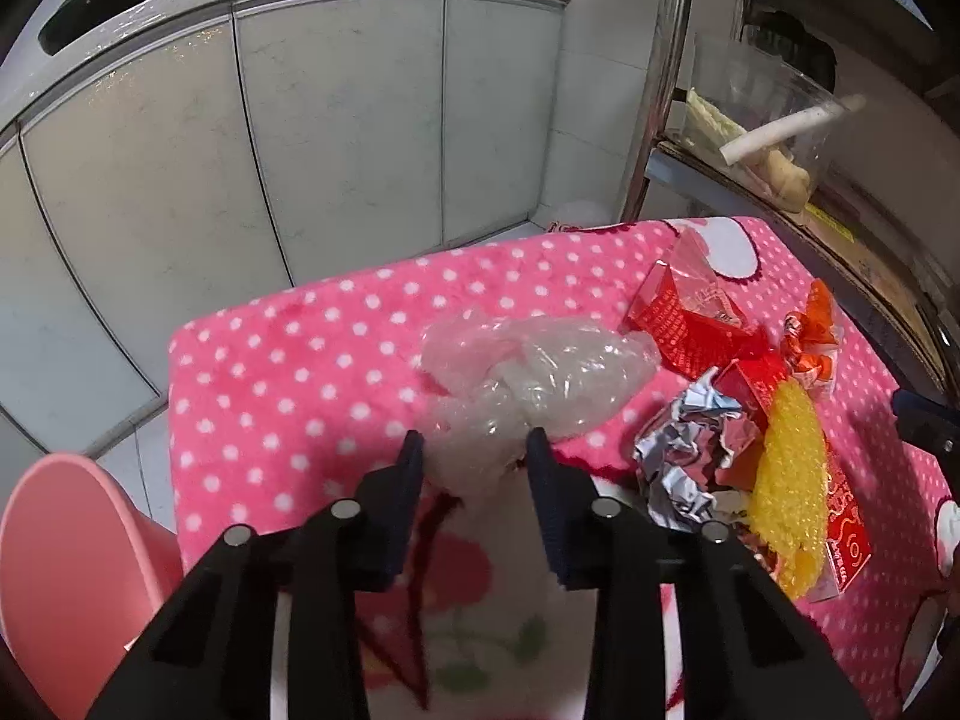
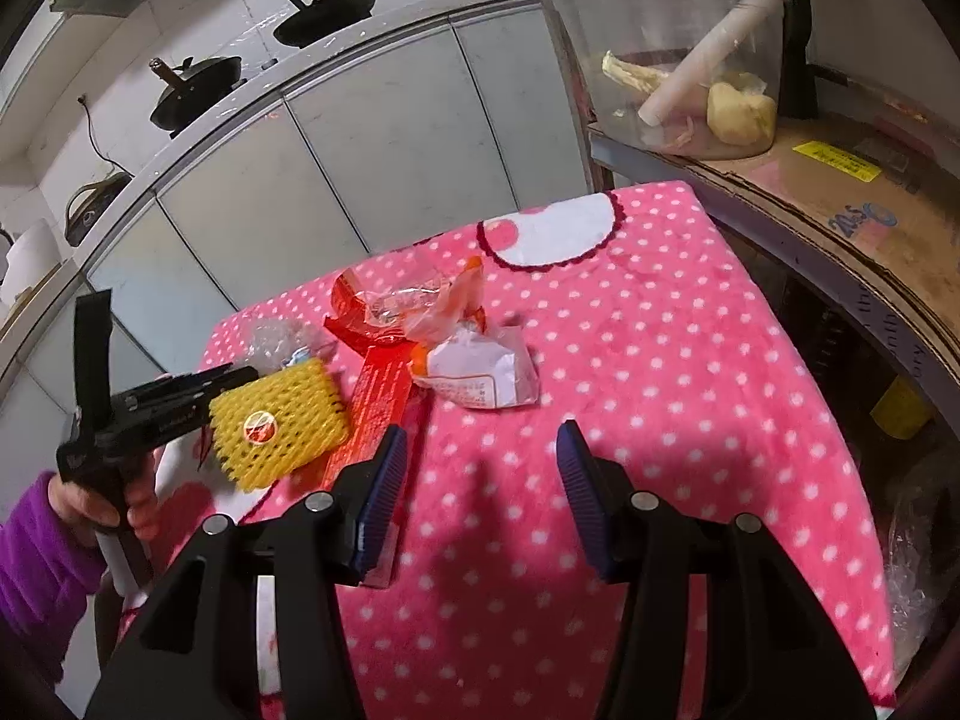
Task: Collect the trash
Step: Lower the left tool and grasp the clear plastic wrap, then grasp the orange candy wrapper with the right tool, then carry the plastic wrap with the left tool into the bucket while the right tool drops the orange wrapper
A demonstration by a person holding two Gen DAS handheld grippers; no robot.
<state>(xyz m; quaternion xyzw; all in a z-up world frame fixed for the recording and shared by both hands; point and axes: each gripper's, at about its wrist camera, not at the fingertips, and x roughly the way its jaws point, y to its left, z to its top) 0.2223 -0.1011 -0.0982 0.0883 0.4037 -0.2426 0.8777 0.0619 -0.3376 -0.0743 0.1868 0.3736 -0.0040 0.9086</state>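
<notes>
A crumpled clear plastic bag (image 1: 540, 372) lies on the pink dotted cloth (image 1: 288, 372). Its near end fills the gap between the fingertips of my left gripper (image 1: 475, 450), and both pads press on it. To the right lie silver foil (image 1: 690, 456), a yellow foam net (image 1: 786, 480) and red wrappers (image 1: 678, 312). My right gripper (image 2: 480, 462) hangs open over bare cloth with nothing between its fingers. A white crumpled wrapper (image 2: 480, 378) lies just ahead of it, and the yellow net (image 2: 276, 426) and a red wrapper (image 2: 378, 396) lie to its left.
A pink bin (image 1: 66, 570) stands below the table's left edge. A hand in a purple sleeve (image 2: 36, 558) holds the left gripper's handle. Grey cabinets (image 1: 336, 120) stand behind the table. On the right, a shelf (image 2: 810, 192) carries a clear container (image 2: 690, 72).
</notes>
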